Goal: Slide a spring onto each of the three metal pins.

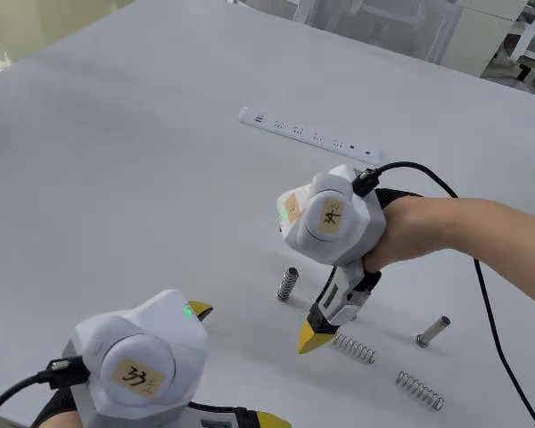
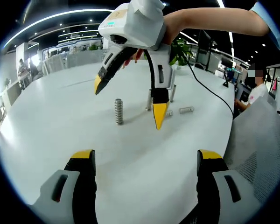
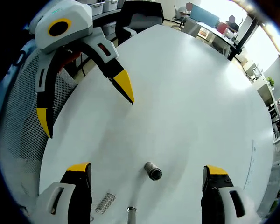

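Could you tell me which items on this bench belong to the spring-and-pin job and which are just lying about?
Job in hand:
upright pin carrying a spring
bare pin, lying down
loose spring
second loose spring

Lying about:
power strip

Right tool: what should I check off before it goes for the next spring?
1. Right tool open, empty: ok.
2. Left tool open, empty: ok.
3. Nearest loose spring unobstructed on the table: ok.
4. Bare pin upright: not ok, it lies on its side.
5. Spring-loaded pin standing upright: ok.
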`<state>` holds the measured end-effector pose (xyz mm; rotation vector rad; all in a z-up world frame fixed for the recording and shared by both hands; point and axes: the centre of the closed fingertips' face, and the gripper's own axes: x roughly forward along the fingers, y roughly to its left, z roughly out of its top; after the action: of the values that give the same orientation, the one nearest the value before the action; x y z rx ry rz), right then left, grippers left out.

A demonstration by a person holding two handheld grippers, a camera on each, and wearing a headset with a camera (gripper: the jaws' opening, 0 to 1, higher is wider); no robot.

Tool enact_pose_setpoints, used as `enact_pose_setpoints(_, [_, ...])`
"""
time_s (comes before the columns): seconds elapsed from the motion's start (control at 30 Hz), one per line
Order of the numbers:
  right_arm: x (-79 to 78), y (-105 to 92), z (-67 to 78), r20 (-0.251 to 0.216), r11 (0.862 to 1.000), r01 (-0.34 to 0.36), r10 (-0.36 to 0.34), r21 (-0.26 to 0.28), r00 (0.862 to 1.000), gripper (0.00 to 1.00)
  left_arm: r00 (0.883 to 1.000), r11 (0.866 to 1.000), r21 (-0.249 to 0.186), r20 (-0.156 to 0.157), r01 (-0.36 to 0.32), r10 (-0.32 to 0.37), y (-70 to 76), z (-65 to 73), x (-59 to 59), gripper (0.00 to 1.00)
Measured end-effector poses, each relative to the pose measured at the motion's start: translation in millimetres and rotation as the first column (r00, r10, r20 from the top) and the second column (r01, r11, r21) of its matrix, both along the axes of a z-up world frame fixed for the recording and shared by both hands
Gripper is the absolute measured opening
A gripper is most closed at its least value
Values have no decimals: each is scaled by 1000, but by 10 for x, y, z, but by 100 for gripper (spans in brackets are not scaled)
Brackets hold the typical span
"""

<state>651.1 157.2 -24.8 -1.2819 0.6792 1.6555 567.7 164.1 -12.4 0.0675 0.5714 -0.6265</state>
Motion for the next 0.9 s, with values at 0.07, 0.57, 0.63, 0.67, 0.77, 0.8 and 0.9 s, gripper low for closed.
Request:
enact_pose_setpoints(0.07, [-7,-13,52,-2,1000,19,-19,22,1000,99,1000,1000,2,5,6,-6,-6,18,15,88])
enact_pose_setpoints(0.57, [2,-183,416,20,982,123,-127,142,992,99,999,1000,0,20,26,-26,-59,103,43,88])
enact_pose_setpoints(0.63, [-4,-218,450,26,979,131,-137,158,990,99,999,1000,-2,23,27,-27,-64,118,49,88])
enact_pose_setpoints(0.67, [-1,-235,463,28,977,138,-145,163,989,99,999,1000,-4,23,27,-27,-61,123,51,88])
enact_pose_setpoints(0.77, [5,-303,515,25,964,176,-185,197,982,99,999,1000,-8,26,24,-23,-46,151,72,88])
enact_pose_setpoints(0.8, [5,-324,524,23,961,185,-194,204,981,99,999,1000,-10,26,22,-22,-37,155,79,88])
enact_pose_setpoints(0.9, [-5,-405,566,17,947,221,-231,232,973,99,999,1000,-9,28,19,-19,-2,174,103,88])
